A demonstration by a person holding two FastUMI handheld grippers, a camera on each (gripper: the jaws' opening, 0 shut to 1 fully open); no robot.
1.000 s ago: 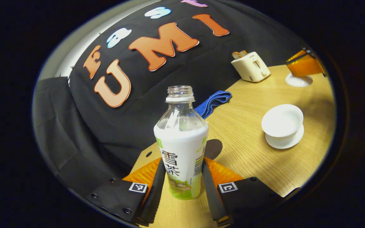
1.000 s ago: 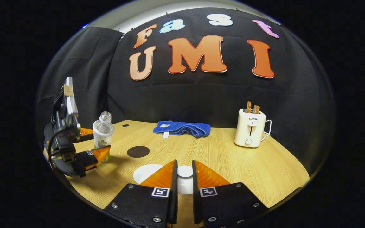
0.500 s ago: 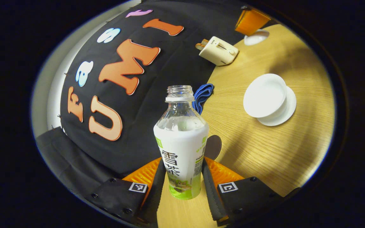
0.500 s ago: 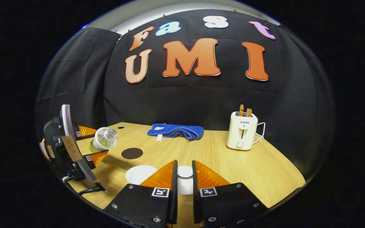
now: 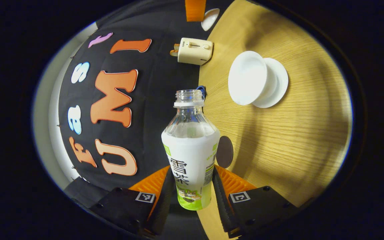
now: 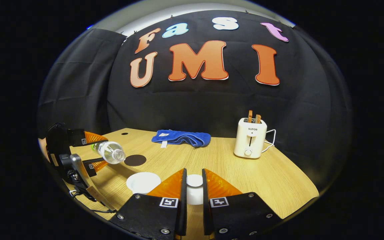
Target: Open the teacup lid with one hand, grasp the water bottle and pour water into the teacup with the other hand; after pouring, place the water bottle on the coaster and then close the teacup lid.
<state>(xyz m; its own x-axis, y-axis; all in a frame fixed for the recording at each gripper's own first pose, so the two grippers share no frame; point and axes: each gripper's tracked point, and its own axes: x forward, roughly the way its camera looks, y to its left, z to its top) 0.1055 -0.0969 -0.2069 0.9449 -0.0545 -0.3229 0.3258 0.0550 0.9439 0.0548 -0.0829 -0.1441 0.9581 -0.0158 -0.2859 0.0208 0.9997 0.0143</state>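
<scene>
Left hand-held gripper [image 5: 192, 196]: both fingers pressed on the lower labelled body of the water bottle [image 5: 190, 150]. The bottle has no cap. In the right gripper view the bottle [image 6: 110, 151] is tipped well over, nearly level, with its mouth pointing toward the desk's middle and held above the desk [image 6: 245, 180] surface.

Ahead of the bottle mouth and to its right in the left gripper view: the open teacup [image 5: 248, 78] on its saucer [image 5: 277, 83], well apart from the bottle and not under the mouth. The round dark coaster [image 5: 224, 151] shows just beside the bottle's right flank, on the desk behind it.

Right hand-held gripper [image 6: 193, 188]: fingers closed on the knob of the teacup lid [image 6: 194, 188], lid held between them. The teacup [image 6: 142, 182] sits just left of its left finger; the coaster [image 6: 135, 160] lies beyond that, near the bottle mouth.

Open room: bare desk stretches from the right hand-held gripper forward to the blue cloth [image 6: 181, 137] and the toaster [image 6: 249, 141], both near the far edge against the black wall. The desk's right edge curves off to the right of the toaster. The left hand-held gripper [image 6: 88, 151] hangs at the desk's left edge.
</scene>
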